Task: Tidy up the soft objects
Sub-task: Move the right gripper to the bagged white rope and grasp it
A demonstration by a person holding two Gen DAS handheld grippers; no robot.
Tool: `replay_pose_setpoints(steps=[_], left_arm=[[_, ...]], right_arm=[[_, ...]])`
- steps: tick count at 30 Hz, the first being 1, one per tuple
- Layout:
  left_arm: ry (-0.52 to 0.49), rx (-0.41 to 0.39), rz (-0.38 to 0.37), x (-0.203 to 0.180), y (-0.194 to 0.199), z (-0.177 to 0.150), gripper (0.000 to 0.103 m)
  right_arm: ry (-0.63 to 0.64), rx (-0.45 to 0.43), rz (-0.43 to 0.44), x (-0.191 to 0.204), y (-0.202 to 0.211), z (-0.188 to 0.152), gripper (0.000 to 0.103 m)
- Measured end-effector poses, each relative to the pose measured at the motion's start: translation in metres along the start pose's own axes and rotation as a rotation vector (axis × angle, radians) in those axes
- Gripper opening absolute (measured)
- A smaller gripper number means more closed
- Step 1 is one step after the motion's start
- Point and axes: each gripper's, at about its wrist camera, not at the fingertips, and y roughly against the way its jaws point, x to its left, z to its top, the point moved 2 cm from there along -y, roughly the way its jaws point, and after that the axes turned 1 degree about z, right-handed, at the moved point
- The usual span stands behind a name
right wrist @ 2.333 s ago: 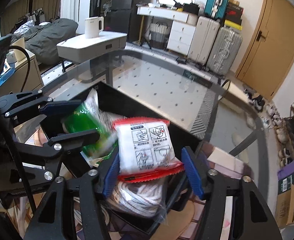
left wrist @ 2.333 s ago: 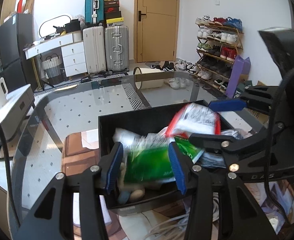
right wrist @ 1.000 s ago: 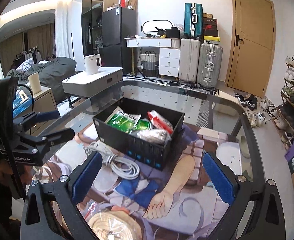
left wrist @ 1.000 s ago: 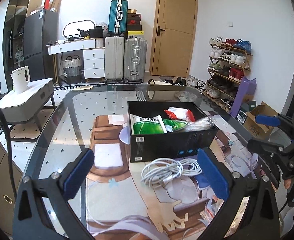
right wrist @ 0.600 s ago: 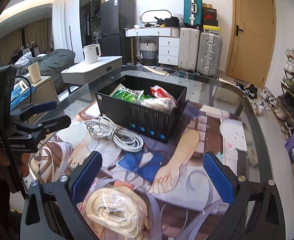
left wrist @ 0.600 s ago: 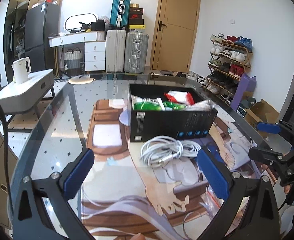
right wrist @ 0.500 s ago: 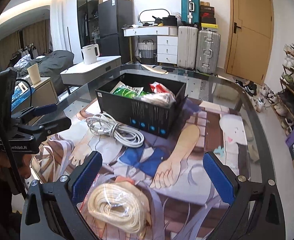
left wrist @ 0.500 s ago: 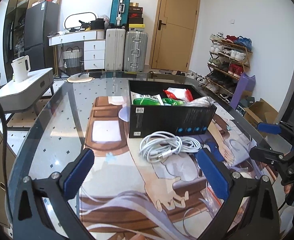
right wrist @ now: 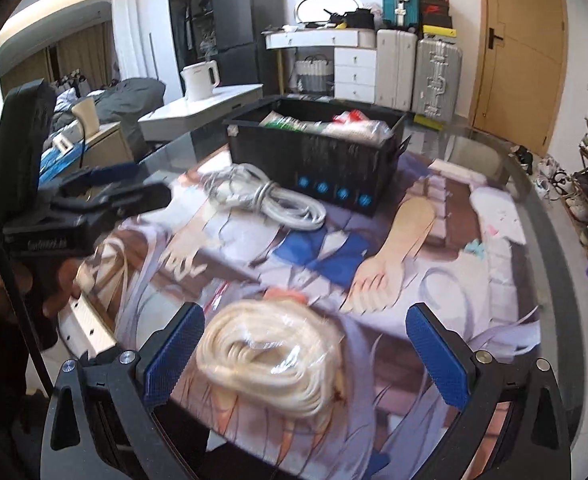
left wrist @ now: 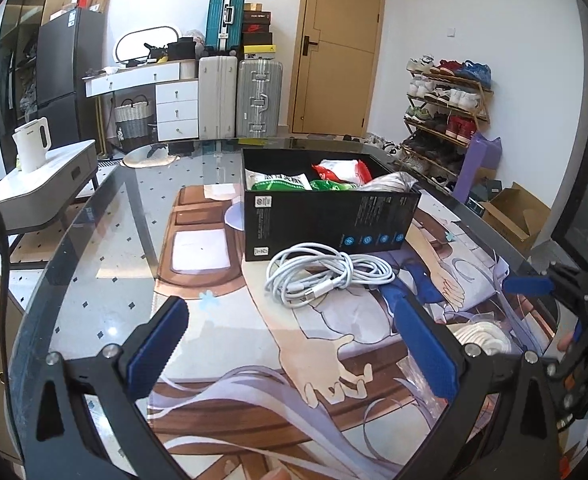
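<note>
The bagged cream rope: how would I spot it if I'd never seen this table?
Find the black box on the printed mat. A loose white cable lies right before it; the rope lies nearer, between the open right gripper's fingers. It alone is cream, tightly coiled and wrapped in clear plastic.

On the glass table stood one black rectangular cardboard box (left wrist: 330, 216), one white coiled charging cable (left wrist: 326, 276) and one bagged cream rope coil (right wrist: 269, 356).

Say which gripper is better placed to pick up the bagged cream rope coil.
Right. The right gripper is open with the bagged cream rope coil between its fingers; the left gripper frames bare mat.
</note>
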Motion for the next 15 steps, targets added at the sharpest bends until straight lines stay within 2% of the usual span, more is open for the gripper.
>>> replay_pose_setpoints(steps=[9,15], left_arm=[[-0.011,0.010,-0.021,-0.003,-0.002,-0.002,0.103],[-0.010,0.012,-0.029,-0.002,-0.002,-0.002,0.103]], right_arm=[[0.040,0.042,0.013,-0.002,0.005,-0.015,0.102],[0.062,0.085,0.009,-0.005,-0.006,-0.017,0.102]])
